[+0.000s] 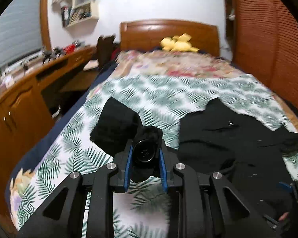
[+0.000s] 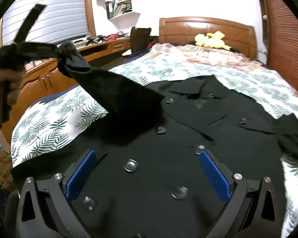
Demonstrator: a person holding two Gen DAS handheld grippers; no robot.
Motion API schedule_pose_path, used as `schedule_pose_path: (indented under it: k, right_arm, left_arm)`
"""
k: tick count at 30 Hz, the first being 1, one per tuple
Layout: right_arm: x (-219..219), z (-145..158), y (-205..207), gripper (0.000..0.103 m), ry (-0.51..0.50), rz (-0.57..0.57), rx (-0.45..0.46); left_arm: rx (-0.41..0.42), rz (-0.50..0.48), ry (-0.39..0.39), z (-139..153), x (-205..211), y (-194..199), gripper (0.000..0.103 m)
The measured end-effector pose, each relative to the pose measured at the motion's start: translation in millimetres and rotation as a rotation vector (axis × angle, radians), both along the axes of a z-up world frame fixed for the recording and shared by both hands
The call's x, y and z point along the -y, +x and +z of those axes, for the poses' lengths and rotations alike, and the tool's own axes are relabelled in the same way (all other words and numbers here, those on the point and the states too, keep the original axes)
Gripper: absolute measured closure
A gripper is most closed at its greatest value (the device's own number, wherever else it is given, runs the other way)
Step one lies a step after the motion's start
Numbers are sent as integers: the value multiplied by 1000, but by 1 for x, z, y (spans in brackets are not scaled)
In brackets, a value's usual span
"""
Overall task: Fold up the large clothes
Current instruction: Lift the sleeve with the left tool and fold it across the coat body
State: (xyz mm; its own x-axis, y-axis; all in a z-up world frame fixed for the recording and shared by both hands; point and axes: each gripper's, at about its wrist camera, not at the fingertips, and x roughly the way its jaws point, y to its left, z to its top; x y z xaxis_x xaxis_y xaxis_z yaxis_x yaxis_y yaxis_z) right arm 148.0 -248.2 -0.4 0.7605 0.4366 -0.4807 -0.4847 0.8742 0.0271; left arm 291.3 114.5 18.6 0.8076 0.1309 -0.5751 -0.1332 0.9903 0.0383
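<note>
- We see the black coat [image 2: 168, 158] lying front-up on the leaf-print sheet [image 2: 49, 130] of the bed [image 2: 208, 29], its collar toward the far end and its buttons [image 2: 130, 165] in two rows down the near part.
- Our left gripper [image 1: 145, 154] is clamped on the cuff end of the coat's left sleeve [image 2: 113, 91], where a cuff button sits between its blue pads [image 1: 163, 164]; the sleeve is lifted clear of the sheet.
- Our right gripper [image 2: 147, 176] hangs just above the coat's front, fingers spread wide, holding nothing.
- By our judgement, folding has barely begun: the body is still spread flat, and the right sleeve [image 2: 292, 136] lies out toward the right edge.
- What we judge is left: lay both sleeves across the front, then fold the body over.
</note>
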Motion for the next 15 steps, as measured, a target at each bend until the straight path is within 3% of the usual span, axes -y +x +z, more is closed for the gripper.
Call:
schedule_pose_path:
  k: [6,15]
  right_arm:
    - [14,11,-31,0,-11,-27,38]
    - [25,15,-53,0,-31,-83,76]
  left_arm:
    - [55,-97,42,25,59,-33,79]
    - [45,-198,101,27,123,-69,79]
